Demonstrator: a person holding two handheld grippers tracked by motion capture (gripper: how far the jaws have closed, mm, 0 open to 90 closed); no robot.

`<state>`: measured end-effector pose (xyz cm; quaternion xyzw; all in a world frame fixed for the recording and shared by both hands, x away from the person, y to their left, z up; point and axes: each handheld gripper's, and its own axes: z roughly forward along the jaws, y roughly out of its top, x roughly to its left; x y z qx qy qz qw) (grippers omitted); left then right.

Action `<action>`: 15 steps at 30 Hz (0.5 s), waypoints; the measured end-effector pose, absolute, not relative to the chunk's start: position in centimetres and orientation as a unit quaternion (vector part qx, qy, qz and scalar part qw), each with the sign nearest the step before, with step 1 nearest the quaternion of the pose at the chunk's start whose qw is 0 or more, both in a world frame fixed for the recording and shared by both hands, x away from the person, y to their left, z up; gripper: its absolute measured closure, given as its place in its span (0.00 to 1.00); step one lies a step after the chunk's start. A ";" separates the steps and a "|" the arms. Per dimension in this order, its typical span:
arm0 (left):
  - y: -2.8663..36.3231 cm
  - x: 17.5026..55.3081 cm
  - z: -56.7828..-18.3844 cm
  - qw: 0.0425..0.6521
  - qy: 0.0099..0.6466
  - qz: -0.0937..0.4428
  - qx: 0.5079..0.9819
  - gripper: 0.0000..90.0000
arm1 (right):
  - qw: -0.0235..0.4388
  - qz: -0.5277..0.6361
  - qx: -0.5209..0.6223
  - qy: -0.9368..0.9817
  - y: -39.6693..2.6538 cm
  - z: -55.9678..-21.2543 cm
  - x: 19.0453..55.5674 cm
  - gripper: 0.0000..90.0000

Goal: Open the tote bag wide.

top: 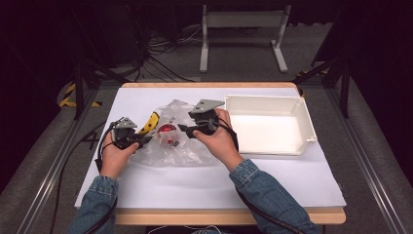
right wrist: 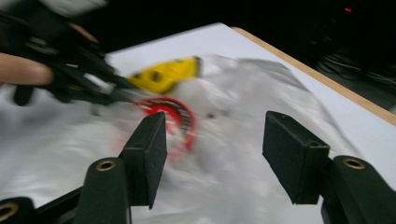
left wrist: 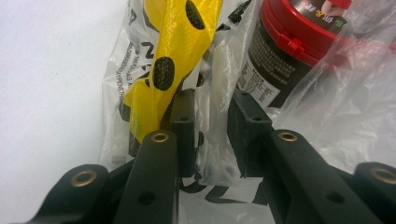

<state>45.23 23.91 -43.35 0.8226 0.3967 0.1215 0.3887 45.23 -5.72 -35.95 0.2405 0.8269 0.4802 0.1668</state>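
Observation:
A clear plastic bag (top: pixel 187 148) lies crumpled on the white table top (top: pixel 219 185). Inside it are a yellow packet with black dots (top: pixel 151 123) and a jar with a red lid (top: pixel 167 129). My left gripper (top: pixel 143 140) is at the bag's left end. In the left gripper view its jaws (left wrist: pixel 211 121) pinch bunched film of the bag (left wrist: pixel 355 93), with the yellow packet (left wrist: pixel 173 51) and the jar (left wrist: pixel 289 42) just beyond. My right gripper (top: pixel 182 129) hovers over the bag's middle. Its jaws (right wrist: pixel 215 149) stand open with nothing between them, above the blurred jar (right wrist: pixel 180 121).
A white rectangular tray (top: pixel 307 122) stands on the table at the right, beside the right hand. The table's wooden far edge (top: pixel 209 85) runs behind the bag. A metal stand (top: pixel 243 22) and cables sit on the floor beyond.

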 end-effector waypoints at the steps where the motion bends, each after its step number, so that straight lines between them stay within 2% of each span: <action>1: 23.9 45.2 -43.4 0.389 0.397 0.121 0.822 0.81 | 0.158 0.484 0.233 0.829 -5.5 -35.8 44.8 0.44; 6: 23.8 45.3 -43.3 0.387 0.393 0.122 0.825 0.82 | 0.104 0.489 0.201 0.843 -3.7 -35.9 43.4 0.42; 10: 23.7 45.4 -43.4 0.388 0.394 0.118 0.825 0.83 | 0.072 0.489 0.206 0.845 -2.3 -36.6 43.3 0.29; 11: 23.7 45.4 -43.4 0.388 0.394 0.119 0.825 0.83 | 0.065 0.485 0.206 0.847 -1.9 -36.8 43.4 0.29; 12: 23.8 45.5 -43.4 0.389 0.394 0.119 0.824 0.83 | 0.063 0.481 0.207 0.850 -1.7 -37.1 43.4 0.33; 13: 23.8 45.5 -43.4 0.389 0.394 0.119 0.824 0.83 | 0.060 0.471 0.205 0.856 -1.5 -37.3 43.5 0.45; 14: 23.8 45.5 -43.4 0.389 0.394 0.119 0.824 0.83 | 0.053 0.458 0.202 0.864 -1.5 -37.4 43.5 0.61; 15: 23.8 45.5 -43.4 0.390 0.393 0.120 0.824 0.83 | 0.053 0.458 0.202 0.864 -1.5 -37.4 43.5 0.61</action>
